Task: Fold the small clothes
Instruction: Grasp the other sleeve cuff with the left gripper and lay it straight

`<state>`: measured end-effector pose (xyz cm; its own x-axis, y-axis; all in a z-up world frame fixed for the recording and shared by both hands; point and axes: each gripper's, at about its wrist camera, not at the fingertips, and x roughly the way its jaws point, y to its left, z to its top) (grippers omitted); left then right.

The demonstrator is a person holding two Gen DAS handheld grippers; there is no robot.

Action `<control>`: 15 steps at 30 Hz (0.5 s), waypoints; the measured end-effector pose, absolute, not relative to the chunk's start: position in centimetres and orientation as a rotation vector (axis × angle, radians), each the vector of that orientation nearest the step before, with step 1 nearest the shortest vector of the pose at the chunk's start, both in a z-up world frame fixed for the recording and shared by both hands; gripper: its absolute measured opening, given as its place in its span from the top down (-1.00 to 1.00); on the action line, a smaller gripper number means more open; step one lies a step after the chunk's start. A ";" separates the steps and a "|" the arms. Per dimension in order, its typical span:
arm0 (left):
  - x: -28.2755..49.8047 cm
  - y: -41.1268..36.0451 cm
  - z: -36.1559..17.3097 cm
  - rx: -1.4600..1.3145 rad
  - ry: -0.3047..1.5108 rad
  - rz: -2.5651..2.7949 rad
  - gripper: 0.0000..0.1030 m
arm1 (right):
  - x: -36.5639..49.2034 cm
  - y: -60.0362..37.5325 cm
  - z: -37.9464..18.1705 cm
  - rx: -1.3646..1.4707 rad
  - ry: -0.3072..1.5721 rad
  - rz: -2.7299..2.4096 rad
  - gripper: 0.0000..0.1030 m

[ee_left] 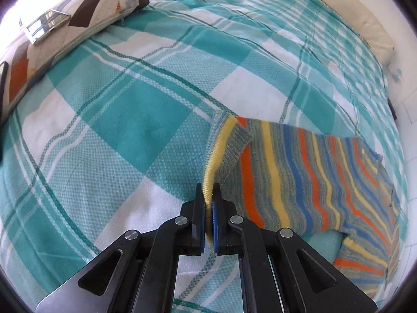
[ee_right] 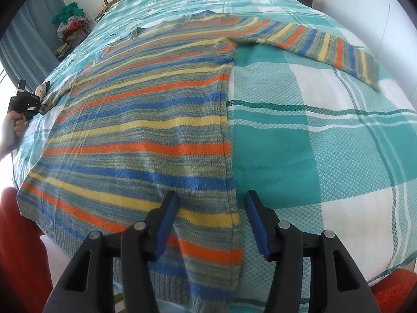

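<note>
- The bed (ee_right: 338,135), under a teal and white checked cover, is carrying everything and filling both views.
- The striped sweater (ee_right: 146,120) is lying spread flat across the bed's near edge in the right wrist view, body toward the left, one sleeve (ee_right: 325,44) stretching toward the far right corner.
- Only the left wrist view is showing the other sleeve's cuff (ee_left: 221,154) lifting off the cover, with the rest of the sweater (ee_left: 325,182) trailing toward the bed's right edge.
- Only the left wrist view is showing a patterned pillow (ee_left: 78,23) lying at the far left corner, with a shiny flat device (ee_left: 47,26) resting on it.
- Only the right wrist view is showing a heap of coloured cloth (ee_right: 73,23) sitting beyond the bed's far left edge, by a blue curtain (ee_right: 26,52).
- The right gripper (ee_right: 212,227) is hovering with jaws apart and opening, straddling the sweater's side seam near the hem without pressing it.
- The left gripper (ee_left: 208,203) is clenching the yellow edge of the cuff; the right wrist view is showing it (ee_right: 26,104) small at the bed's left edge, in a hand (ee_right: 15,127).
</note>
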<state>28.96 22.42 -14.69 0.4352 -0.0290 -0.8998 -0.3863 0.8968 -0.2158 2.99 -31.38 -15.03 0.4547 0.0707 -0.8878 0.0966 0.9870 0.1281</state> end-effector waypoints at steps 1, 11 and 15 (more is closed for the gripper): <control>28.9 22.6 -14.6 -0.433 1.104 0.234 0.96 | 3.0 -31.4 -15.0 0.167 1.100 -0.016 -0.04; 28.9 24.7 -16.2 -0.480 1.120 0.282 0.96 | 3.3 -31.6 -15.3 0.163 1.103 -0.013 -0.05; 28.2 25.3 -16.0 -0.493 1.103 0.297 0.85 | 3.2 -31.8 -15.3 0.168 1.097 -0.008 -0.05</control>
<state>28.18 25.27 -15.96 0.4278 -0.0126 -0.9038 -0.4646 0.8546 -0.2319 3.23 -31.84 -15.34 0.4576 0.0769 -0.8858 0.0891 0.9873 0.1318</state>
